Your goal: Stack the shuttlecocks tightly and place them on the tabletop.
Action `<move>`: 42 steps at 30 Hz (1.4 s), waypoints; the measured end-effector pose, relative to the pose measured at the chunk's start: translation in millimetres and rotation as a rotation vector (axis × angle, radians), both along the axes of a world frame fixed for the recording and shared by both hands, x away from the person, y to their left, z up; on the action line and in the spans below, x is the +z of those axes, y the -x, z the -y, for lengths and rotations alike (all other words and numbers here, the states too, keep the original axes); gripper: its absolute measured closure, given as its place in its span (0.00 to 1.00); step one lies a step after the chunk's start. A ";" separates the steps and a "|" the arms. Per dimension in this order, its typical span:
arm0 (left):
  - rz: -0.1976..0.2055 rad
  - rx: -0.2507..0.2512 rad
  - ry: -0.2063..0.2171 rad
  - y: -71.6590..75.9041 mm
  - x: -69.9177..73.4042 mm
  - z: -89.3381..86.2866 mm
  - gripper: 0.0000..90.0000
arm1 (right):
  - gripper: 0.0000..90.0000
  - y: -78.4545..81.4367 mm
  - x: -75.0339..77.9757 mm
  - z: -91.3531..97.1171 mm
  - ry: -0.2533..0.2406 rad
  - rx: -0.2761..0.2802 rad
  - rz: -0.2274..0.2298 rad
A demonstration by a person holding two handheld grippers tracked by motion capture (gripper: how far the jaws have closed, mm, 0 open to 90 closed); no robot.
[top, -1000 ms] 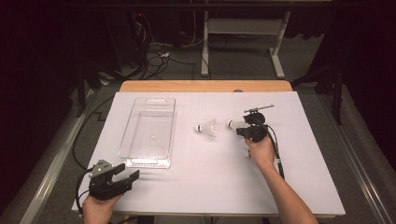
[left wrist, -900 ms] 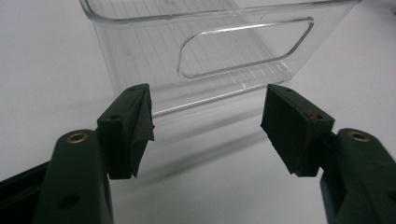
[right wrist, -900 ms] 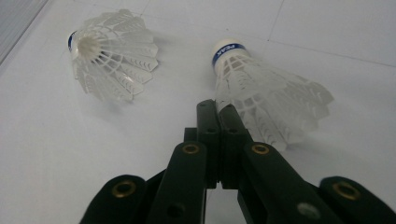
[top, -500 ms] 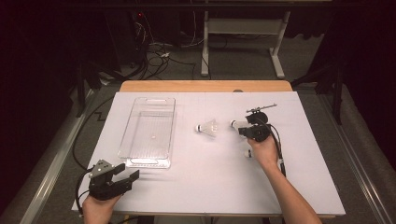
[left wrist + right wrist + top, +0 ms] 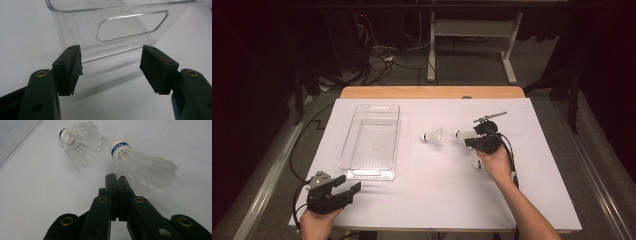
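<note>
A white-topped counter (image 5: 412,210) stands in a dark room. On it, the near shuttlecock (image 5: 140,168) has its feather skirt pinched by the right gripper (image 5: 117,185), jaws closed on it, likely for lifting. A second shuttlecock (image 5: 80,141) lies beside it. The left gripper (image 5: 110,68) waits wide-jawed before the clear bin (image 5: 115,27).

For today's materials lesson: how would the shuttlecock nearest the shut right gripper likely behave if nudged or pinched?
The shuttlecock probably weighs little: its skirt is thin and see-through. Lying on its side with a round cork, it would likely roll in a curve. The feathers look fragile, so a hard pinch may crush them.
</note>
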State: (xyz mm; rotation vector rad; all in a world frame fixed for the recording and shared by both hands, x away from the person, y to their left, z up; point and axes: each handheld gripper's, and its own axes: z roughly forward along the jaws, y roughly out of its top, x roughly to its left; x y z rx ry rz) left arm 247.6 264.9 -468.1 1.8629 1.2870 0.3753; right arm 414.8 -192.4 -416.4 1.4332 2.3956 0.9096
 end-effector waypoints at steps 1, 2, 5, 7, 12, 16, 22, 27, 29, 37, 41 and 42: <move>0.000 0.000 0.000 0.0 0.0 0.0 0.38 | 1.00 0.5 0.4 -0.6 0.000 0.008 0.003; 0.001 0.001 0.000 0.0 0.0 0.1 0.38 | 1.00 1.1 0.9 -1.3 -0.002 0.013 0.003; -0.001 0.001 0.000 0.0 -0.1 0.0 0.38 | 1.00 2.1 1.2 -3.0 -0.007 0.030 -0.001; -0.001 0.000 0.002 -0.1 -0.1 -0.2 0.38 | 1.00 2.0 1.0 -3.1 -0.007 0.036 0.002; 0.001 0.002 0.001 0.0 0.0 -0.3 0.38 | 1.00 3.3 1.4 -6.4 -0.021 0.060 -0.002; 0.003 0.003 0.000 0.2 0.1 -0.2 0.38 | 1.00 3.9 1.5 -10.3 -0.026 0.080 -0.004; 0.004 0.003 -0.001 0.3 0.0 -0.3 0.38 | 1.00 3.0 3.0 -17.4 -0.028 0.103 -0.007; 0.004 0.002 -0.001 0.2 0.0 -0.3 0.38 | 1.00 1.0 3.7 -23.7 -0.025 0.118 -0.013; 0.003 0.003 -0.002 0.2 0.0 -0.2 0.38 | 1.00 0.0 3.9 -25.8 -0.026 0.122 -0.019; 0.004 0.001 -0.001 0.2 0.0 -0.4 0.38 | 1.00 -7.5 4.7 -35.1 -0.014 0.141 -0.036; 0.004 0.001 0.000 0.3 0.0 -0.4 0.38 | 1.00 -9.9 4.1 -38.8 -0.009 0.148 -0.045; 0.004 0.001 -0.001 0.3 0.0 -0.4 0.38 | 1.00 -9.9 4.1 -38.8 -0.009 0.148 -0.045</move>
